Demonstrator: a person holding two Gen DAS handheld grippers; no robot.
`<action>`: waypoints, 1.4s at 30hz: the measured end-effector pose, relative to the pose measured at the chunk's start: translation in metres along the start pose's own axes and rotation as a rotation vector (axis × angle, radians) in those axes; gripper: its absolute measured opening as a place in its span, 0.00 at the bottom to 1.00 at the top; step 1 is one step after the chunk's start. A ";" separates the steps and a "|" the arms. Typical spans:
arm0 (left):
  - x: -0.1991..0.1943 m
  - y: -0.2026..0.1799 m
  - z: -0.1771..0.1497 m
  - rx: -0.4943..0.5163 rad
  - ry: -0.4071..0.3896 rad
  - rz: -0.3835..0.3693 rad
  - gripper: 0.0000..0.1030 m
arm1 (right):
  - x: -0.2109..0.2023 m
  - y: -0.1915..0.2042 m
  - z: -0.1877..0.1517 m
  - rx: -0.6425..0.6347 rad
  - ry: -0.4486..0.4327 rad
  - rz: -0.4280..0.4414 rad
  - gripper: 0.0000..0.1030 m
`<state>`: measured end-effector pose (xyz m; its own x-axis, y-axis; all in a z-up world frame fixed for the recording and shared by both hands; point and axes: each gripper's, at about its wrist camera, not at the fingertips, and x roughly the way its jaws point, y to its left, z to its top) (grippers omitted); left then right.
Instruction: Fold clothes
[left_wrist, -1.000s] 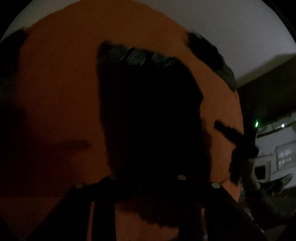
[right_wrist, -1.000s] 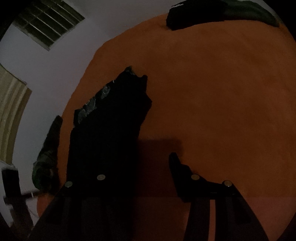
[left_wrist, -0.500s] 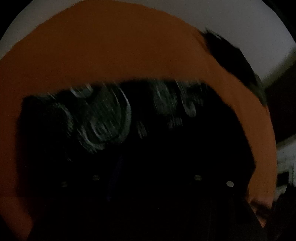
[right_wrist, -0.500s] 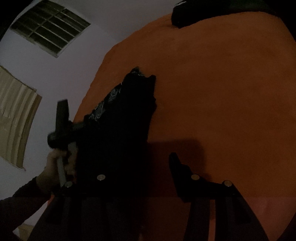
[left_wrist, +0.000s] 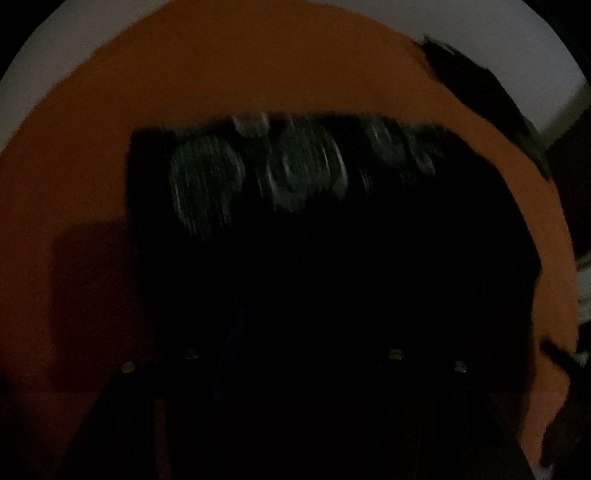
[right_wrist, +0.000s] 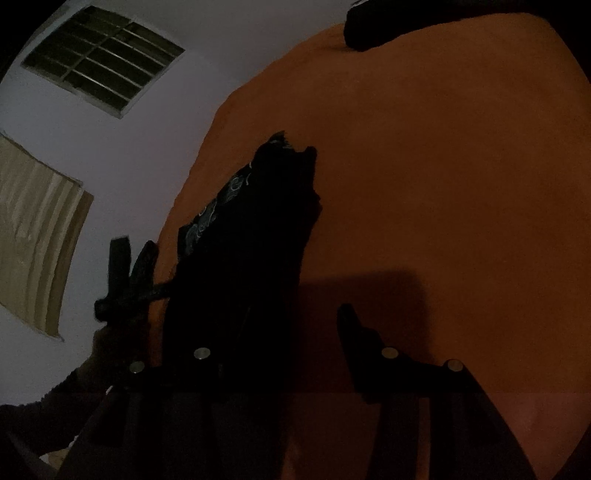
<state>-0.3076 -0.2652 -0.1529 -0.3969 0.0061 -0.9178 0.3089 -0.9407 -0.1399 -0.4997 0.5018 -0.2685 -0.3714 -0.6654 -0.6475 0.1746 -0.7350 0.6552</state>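
Observation:
A black garment with a pale printed pattern (left_wrist: 295, 173) lies on the orange surface (left_wrist: 221, 74) and fills the middle of the dim, blurred left wrist view. My left gripper's fingers are lost in the dark against it. In the right wrist view the same garment (right_wrist: 255, 236) runs as a long dark strip, and my right gripper (right_wrist: 273, 332) stands open, its left finger over the garment's near end and its right fingertip (right_wrist: 349, 325) on bare orange. The left gripper (right_wrist: 125, 280) shows there at the garment's left edge, its jaws unclear.
A second dark garment (right_wrist: 388, 22) lies at the far edge of the orange surface; it also shows in the left wrist view (left_wrist: 480, 88). A white wall with a barred vent (right_wrist: 99, 59) and a striped curtain (right_wrist: 33, 236) stand to the left.
The left gripper has swung over the black garment, which now fills its view with the print facing it. The right gripper has barely moved and stays open.

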 end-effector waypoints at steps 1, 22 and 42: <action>-0.001 0.001 0.010 -0.002 -0.023 0.015 0.54 | 0.002 0.002 0.001 -0.001 0.000 -0.002 0.45; -0.026 0.030 -0.084 -0.160 0.147 -0.112 0.55 | -0.017 0.024 -0.022 -0.054 0.091 -0.037 0.45; -0.114 -0.023 -0.150 -0.075 0.195 -0.383 0.55 | -0.049 0.029 -0.096 -0.052 0.151 0.072 0.45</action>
<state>-0.1402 -0.1935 -0.1004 -0.3268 0.4202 -0.8465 0.2356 -0.8312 -0.5036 -0.3890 0.5007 -0.2548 -0.2155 -0.7254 -0.6537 0.2436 -0.6882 0.6834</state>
